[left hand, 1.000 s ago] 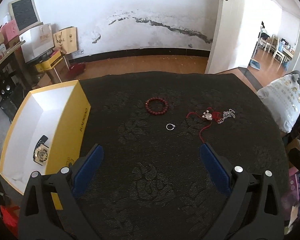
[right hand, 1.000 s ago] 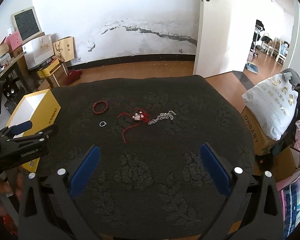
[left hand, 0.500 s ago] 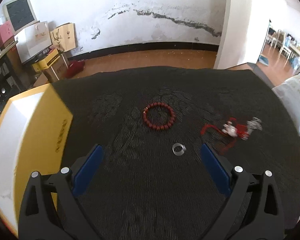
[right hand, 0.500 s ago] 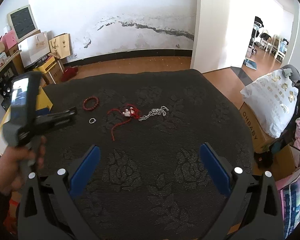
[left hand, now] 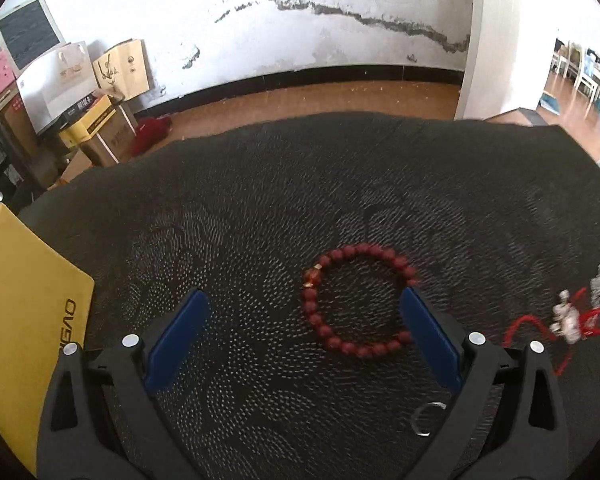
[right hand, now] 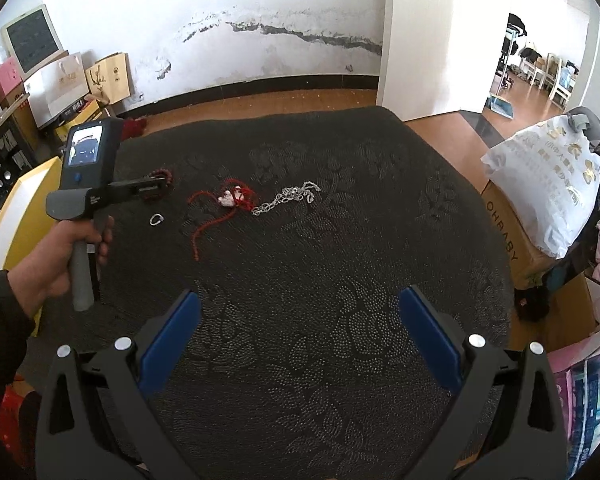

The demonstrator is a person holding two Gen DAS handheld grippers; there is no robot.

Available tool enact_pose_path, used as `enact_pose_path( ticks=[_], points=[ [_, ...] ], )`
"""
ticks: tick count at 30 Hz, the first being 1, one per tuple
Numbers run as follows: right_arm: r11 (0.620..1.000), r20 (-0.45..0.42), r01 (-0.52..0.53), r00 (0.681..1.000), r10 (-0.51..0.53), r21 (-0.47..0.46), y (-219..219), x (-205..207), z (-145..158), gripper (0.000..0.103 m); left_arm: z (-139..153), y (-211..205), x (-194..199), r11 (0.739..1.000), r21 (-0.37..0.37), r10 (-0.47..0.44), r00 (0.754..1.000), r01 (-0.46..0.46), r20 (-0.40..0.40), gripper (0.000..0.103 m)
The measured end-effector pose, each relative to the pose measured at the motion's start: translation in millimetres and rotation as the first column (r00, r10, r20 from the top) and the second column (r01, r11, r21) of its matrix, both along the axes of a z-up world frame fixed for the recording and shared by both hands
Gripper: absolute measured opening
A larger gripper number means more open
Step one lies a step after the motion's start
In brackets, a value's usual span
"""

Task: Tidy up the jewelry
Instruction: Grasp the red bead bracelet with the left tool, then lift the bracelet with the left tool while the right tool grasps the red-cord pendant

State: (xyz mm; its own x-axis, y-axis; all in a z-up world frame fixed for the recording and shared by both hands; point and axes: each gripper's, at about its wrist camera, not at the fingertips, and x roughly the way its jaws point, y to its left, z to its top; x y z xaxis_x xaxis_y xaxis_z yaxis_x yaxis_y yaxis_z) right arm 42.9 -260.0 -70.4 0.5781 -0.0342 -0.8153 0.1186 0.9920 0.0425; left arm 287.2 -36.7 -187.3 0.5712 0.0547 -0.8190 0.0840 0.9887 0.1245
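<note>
Left gripper: your jaws stand spread wide, blue pads either side of the red bead bracelet, low over the cloth; the right-hand pad overlaps the bracelet's rim, contact not discernible. Right gripper: jaws likewise spread, holding nothing, over bare cloth well apart from the jewelry.

Surface: black tablecloth, woven with a raised dotted floral pattern, rounded edges.

Items on it:
- Bracelet: round matte dark-red beads, one larger amber-toned bead.
- Ring: small, silver, partly behind your left gripper's right finger.
- Red cord with white pendant: loose, tangled.
- Silver chain: linked, crumpled, just beside the cord.

Yellow box: glossy, at the table's left edge.

Your left hand grips the grey handle.

Room: white wall with peeling, stained plaster, black skirting, wooden floor, white door, cartons and paper bags stacked at left.
</note>
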Motion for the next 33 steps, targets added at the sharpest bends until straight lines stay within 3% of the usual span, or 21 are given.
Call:
enact_pose_path(
  ticks=[4, 7, 9, 13, 17, 21, 25, 33],
  points=[
    [1.000, -0.001, -0.013, 1.000, 0.013, -0.013, -3, 16, -11, 0.096, -7, 13, 2, 0.995, -0.103, 0.020, 1.000, -0.020, -0.001, 0.095],
    [1.000, 0.000, -0.021, 1.000, 0.021, -0.003, -5, 33, -20, 0.096, -8, 13, -1, 0.995, -0.097, 0.007, 1.000, -0.005, 0.020, 0.094],
    [1.000, -0.016, -0.014, 1.000, 0.014, 0.005, -9, 45, -29, 0.096, -7, 11, -2, 0.995, -0.096, -0.008, 1.000, 0.011, 0.026, 0.086],
    [0.999, -0.041, -0.046, 0.998, 0.045, -0.021, -8, 70, -46, 0.096, -3, -7, -14, 0.990, -0.074, -0.113, 0.991, 0.118, 0.065, 0.037],
    [0.997, -0.066, -0.076, 0.995, 0.074, -0.020, -11, 96, -66, 0.096, -4, -22, -22, 0.982, -0.036, -0.181, 0.980, 0.185, 0.081, 0.007],
    [0.997, -0.096, -0.078, 0.992, 0.077, -0.003, -15, 115, -81, 0.096, -2, -18, -21, 0.983, -0.066, -0.168, 0.983, 0.173, 0.079, 0.007],
    [0.995, -0.077, -0.096, 0.992, 0.096, -0.001, -11, 121, -81, 0.096, 4, -8, -30, 0.985, -0.042, -0.164, 0.982, 0.169, 0.098, 0.007],
    [0.991, -0.057, -0.135, 0.989, 0.134, -0.009, 3, 133, -80, 0.096, 53, 1, -60, 0.985, -0.043, -0.159, 0.973, 0.168, 0.167, 0.007]
  ],
)
